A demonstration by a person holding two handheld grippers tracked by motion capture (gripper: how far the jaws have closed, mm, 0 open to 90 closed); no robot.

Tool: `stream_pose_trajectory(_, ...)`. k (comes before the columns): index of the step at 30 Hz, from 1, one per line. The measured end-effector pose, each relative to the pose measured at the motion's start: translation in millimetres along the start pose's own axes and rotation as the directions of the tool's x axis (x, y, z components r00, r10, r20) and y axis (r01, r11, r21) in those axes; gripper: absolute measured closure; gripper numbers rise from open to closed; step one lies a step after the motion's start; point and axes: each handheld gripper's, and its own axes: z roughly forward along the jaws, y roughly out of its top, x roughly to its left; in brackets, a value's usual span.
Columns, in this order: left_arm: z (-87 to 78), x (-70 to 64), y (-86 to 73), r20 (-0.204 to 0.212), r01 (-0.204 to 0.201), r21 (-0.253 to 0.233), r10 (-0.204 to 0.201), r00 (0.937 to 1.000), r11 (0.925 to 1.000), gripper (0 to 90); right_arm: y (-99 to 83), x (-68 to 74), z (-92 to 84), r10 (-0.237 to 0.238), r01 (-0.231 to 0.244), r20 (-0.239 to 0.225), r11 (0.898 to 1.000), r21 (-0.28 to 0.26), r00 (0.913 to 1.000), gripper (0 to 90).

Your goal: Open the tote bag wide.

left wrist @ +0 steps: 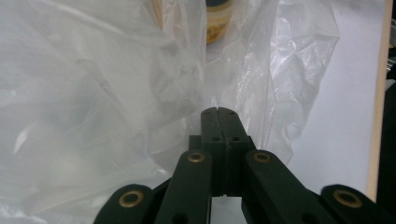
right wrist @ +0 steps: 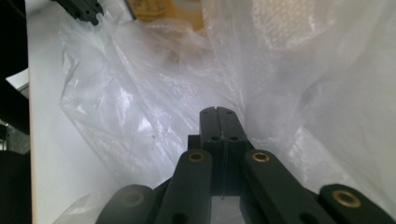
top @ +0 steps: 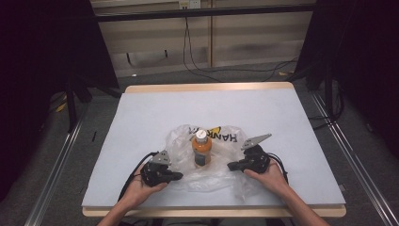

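Pale grey mat (top: 235, 108) across tabletop, light wooden table edge (top: 207, 87) along far side. Grey floor (top: 103, 122) all round. Black cables (top: 226, 73) hanging down beige wall panels (top: 254, 42), then loose on floor behind table. Metal rails at left (top: 56, 169) and right (top: 357, 165). Black stand (top: 70, 103) at left. Dark horizontal bar (top: 202, 13) along top.

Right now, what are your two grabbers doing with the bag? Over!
Left gripper and right gripper: jaws closed, each at the clear plastic bag, grip on film unclear. Orange bottle upright on bag between them. Nothing in the way.
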Motion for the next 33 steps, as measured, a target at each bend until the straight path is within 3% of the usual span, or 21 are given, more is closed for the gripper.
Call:
stream_pose_trajectory(6, -2.6, -5.0, -4.7, 0.017, 0.012, -0.010, -0.011, 0.9998, 0.9999, 90.0, -6.5, 5.9, -4.7, -0.025, 0.025, -0.009, 1.000, 0.004, 0.9997, 90.0)
stream_pose_trajectory(10, -4.8, -8.0, -5.7, 0.025, 0.007, 0.009, -0.007, 0.9997, 0.9999, 90.0, -16.7, 7.7, -12.4, -0.015, 0.015, -0.024, 1.000, -0.004, 0.9996, 90.0)
stream_pose_trajectory(16, -5.8, -11.3, -10.9, 0.070, 0.026, -0.010, -0.025, 0.9973, 0.9996, 90.0, -23.6, 13.2, -18.9, -0.013, 0.013, -0.015, 1.000, -0.001, 0.9998, 90.0)
stream_pose_trajectory(18, -6.2, -13.7, -9.8, 0.053, 0.003, -0.006, -0.003, 0.9986, 1.0000, 90.0, -23.2, 14.6, -18.8, -0.014, 0.014, -0.011, 1.000, -0.001, 0.9998, 90.0)
stream_pose_trajectory(21, -11.7, -15.3, -3.5, 0.052, -0.003, -0.035, 0.005, 0.9986, 0.9994, 90.0, -17.2, 16.9, -17.6, -0.022, 0.022, -0.022, 1.000, -0.020, 0.9995, 90.0)
stream_pose_trajectory(22, -13.4, -15.5, -1.0, 0.061, 0.009, -0.067, -0.005, 0.9981, 0.9977, 90.0, -12.6, 17.2, -18.9, -0.021, 0.019, -0.034, 0.999, -0.045, 0.9992, 90.0)
stream_pose_trajectory(24, -18.5, -14.9, 5.5, 0.055, 0.003, -0.080, 0.001, 0.9985, 0.9968, 90.0, -4.4, 18.3, -21.9, -0.020, 0.018, -0.033, 0.997, -0.073, 0.9993, 90.0)
stream_pose_trajectory(28, -30.0, -15.2, 25.8, 0.051, -0.013, -0.138, 0.020, 0.9985, 0.9904, 90.0, 17.0, 20.1, -26.8, -0.042, 0.038, -0.027, 0.992, -0.117, 0.9988, 90.0)
stream_pose_trajectory(31, -36.1, -14.5, 41.2, 0.037, -0.041, -0.149, 0.047, 0.9982, 0.9880, 90.0, 32.6, 19.2, -25.9, -0.053, 0.050, -0.024, 0.991, -0.123, 0.9983, 90.0)
stream_pose_trajectory(33, -36.8, -12.3, 52.8, 0.031, -0.036, -0.139, 0.041, 0.9987, 0.9896, 90.0, 41.2, 17.3, -21.5, -0.059, 0.055, -0.026, 0.991, -0.118, 0.9979, 90.0)
